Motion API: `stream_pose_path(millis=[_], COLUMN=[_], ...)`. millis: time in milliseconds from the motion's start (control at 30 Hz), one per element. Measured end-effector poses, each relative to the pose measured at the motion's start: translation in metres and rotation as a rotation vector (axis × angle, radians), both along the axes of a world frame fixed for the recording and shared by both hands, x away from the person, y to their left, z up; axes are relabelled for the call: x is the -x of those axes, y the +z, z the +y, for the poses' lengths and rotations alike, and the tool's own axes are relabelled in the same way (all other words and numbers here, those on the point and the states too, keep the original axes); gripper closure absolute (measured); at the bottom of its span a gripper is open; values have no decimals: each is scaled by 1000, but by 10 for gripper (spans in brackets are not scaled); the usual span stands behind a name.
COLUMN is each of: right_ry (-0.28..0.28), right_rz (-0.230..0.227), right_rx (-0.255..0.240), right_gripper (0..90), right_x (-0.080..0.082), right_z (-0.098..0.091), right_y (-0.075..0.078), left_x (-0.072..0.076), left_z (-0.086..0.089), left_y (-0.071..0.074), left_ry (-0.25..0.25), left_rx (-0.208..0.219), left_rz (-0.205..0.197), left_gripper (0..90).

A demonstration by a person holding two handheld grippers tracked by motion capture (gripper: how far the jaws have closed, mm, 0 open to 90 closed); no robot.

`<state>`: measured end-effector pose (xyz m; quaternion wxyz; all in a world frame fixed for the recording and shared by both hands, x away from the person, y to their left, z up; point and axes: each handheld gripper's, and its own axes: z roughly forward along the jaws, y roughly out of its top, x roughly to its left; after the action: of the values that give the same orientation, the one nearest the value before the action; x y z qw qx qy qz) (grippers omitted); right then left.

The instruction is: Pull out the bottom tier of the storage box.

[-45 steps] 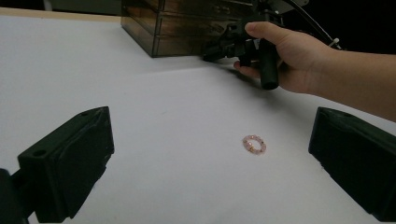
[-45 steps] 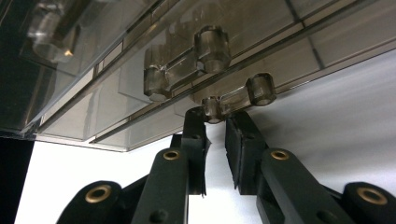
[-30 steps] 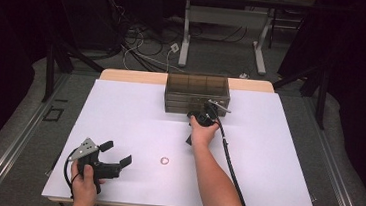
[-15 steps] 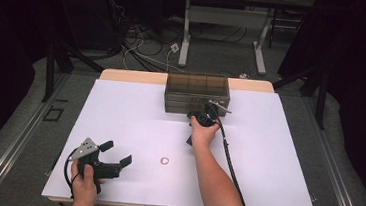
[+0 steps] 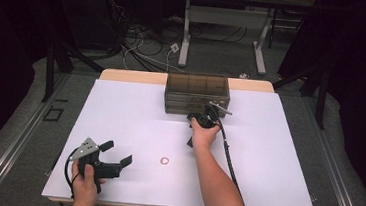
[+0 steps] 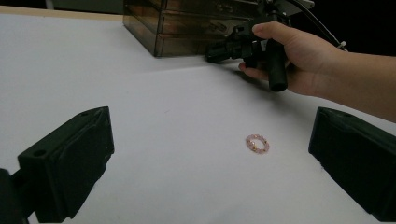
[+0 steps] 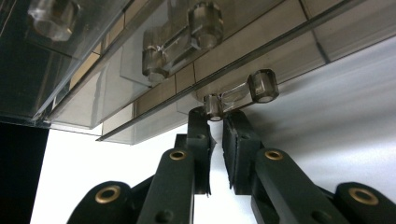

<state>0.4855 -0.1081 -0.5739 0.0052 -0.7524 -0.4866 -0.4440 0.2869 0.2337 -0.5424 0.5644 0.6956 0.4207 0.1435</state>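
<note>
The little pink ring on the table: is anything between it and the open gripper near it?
No. Bare white table lies between the left gripper and the ring. Its jaws are wide apart. The right gripper is far off at the drawer box.

My table top (image 5: pixel 120 112) was plain white, edged in pale wood at twelve o'clock. The drawer box (image 5: pixel 197 91) was smoky, see-through brown, its handles (image 7: pixel 236 95) clear grey. The bead ring (image 6: pixel 258 143) was pink with yellowish specks. Both my grippers (image 5: pixel 116 153) were black.

high: overhead, forward-down | left: low, far; right: close | shared: drawer box (image 5: pixel 197 94)
</note>
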Motion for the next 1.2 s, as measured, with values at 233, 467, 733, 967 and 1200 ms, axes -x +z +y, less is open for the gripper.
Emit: stream_pose_path(millis=[233, 467, 733, 967, 1200], right_ry=[-3, 14, 9, 8, 17], right_rz=[-1, -2, -4, -11, -10], right_rx=[-14, -15, -24, -20, -15], right_gripper=[818, 819, 818, 819, 819], right_x=[4, 7, 10, 13, 16], right_z=[0, -2, -2, -2, -3], right_y=[0, -1, -1, -2, -2], left_x=[0, -1, -1, -1, -1], left_z=[-1, -2, -2, -3, -2], left_y=[0, -1, -1, -1, -1], left_ry=[-6, 0, -2, 1, -6], left_rx=[-8, -4, -5, -3, -14], left_rz=[2, -2, 2, 1, 1], left_gripper=[3, 3, 3, 3, 3])
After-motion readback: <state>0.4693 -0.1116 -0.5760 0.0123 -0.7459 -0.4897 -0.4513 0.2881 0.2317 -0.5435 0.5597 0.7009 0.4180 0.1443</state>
